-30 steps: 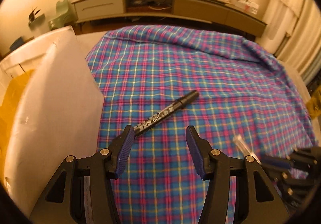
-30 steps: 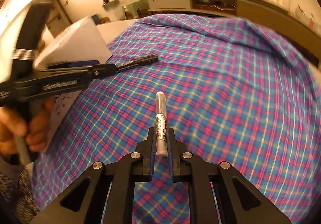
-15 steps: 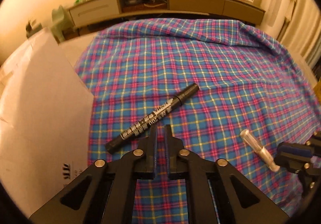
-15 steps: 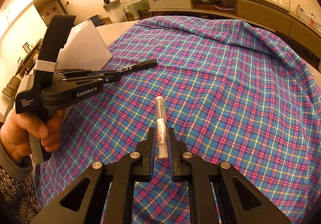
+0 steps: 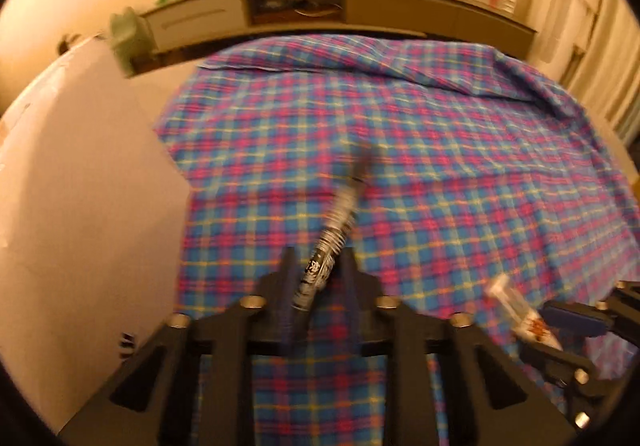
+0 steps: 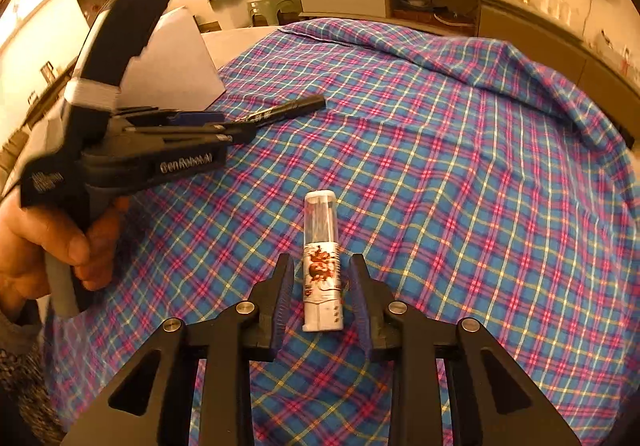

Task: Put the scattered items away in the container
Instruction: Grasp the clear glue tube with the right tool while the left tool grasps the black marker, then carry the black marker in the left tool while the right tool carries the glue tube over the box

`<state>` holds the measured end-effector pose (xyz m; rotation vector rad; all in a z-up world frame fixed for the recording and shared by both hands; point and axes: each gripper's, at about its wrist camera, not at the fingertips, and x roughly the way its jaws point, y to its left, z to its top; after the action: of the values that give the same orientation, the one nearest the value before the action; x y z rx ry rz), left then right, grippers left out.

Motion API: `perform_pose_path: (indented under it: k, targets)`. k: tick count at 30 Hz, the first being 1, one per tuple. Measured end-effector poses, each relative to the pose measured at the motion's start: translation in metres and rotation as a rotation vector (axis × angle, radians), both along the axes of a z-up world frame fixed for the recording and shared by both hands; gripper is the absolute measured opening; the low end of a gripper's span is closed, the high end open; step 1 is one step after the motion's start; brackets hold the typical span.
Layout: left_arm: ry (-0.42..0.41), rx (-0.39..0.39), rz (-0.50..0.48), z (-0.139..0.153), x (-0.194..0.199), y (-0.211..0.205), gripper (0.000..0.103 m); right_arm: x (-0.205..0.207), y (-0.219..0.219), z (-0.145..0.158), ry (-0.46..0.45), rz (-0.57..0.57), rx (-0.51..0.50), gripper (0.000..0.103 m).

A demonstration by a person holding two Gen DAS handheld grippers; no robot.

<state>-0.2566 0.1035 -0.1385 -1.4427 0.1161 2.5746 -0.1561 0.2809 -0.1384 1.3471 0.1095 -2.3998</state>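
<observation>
Tongs first: the left tongs point(image 5: 317, 255) are opening around a black marker point(image 5: 340, 214), which is running between the pads and pointing out toward one o'clock. That view is blurring, but I am seeing slivers of cloth on both sides of the barrel, so the pads do not seem to be pressing on it. The right tongs point(image 6: 321, 260) are opening too, with a small white tube point(image 6: 322, 246) with a clear cap lying lengthwise between the pads, clear gaps on both sides, its cap aiming at twelve o'clock. Both things are resting on the plaid cloth point(image 5: 440, 166), as far as I can tell.

Out at nine o'clock from the left tongs, a white box point(image 5: 80, 206) is standing at the cloth's edge; I am taking it for the container, though its inside is not showing. A bare hand point(image 6: 52, 246) is squeezing the left tool's handle at nine o'clock in the right view. Beyond the cloth, at twelve o'clock, a long sideboard point(image 5: 400, 2) is lining the wall.

To my eye the tidying is barely starting. Nothing is visibly sitting in the box, and the two items showing are both lying outside it. Each is needing a firm grip, a lift and a carry toward nine o'clock before release.
</observation>
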Motion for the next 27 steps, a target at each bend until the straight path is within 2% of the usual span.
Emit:
perform_pose_path:
  k: [3, 5, 7, 9, 10, 13, 19, 23, 27]
  targets:
    - [-0.025, 0.019, -0.029, 0.001, 0.005, 0.010, 0.013, 0.002, 0.001, -0.001, 0.006, 0.011, 0.033, 0.021]
    - [-0.005, 0.011, -0.012, 0.001, 0.007, 0.012, 0.016, 0.002, 0.003, 0.000, 0.006, 0.012, 0.043, 0.021]
    - [0.023, -0.001, 0.031, -0.001, 0.006, 0.007, 0.030, 0.000, 0.007, -0.001, 0.002, 0.007, 0.035, 0.021]
    - [0.037, 0.004, 0.032, -0.002, 0.006, 0.006, 0.028, -0.001, 0.008, -0.002, 0.003, 0.005, 0.033, 0.021]
    - [0.031, 0.004, 0.021, -0.002, 0.007, 0.007, 0.014, 0.000, 0.008, -0.003, 0.004, 0.005, 0.034, 0.021]
    - [0.007, 0.047, 0.008, 0.001, 0.008, 0.009, 0.013, 0.000, 0.010, -0.002, 0.001, -0.003, 0.015, 0.021]
    - [-0.005, 0.084, -0.007, 0.006, 0.021, 0.012, 0.013, 0.011, 0.015, 0.015, 0.003, -0.028, -0.046, 0.021]
    - [0.013, 0.106, -0.012, 0.020, 0.038, 0.012, 0.013, 0.018, 0.014, 0.025, 0.003, -0.047, -0.071, 0.021]
    - [0.065, 0.132, -0.031, 0.045, 0.058, 0.008, 0.013, 0.027, 0.010, 0.035, 0.011, -0.067, -0.095, 0.021]
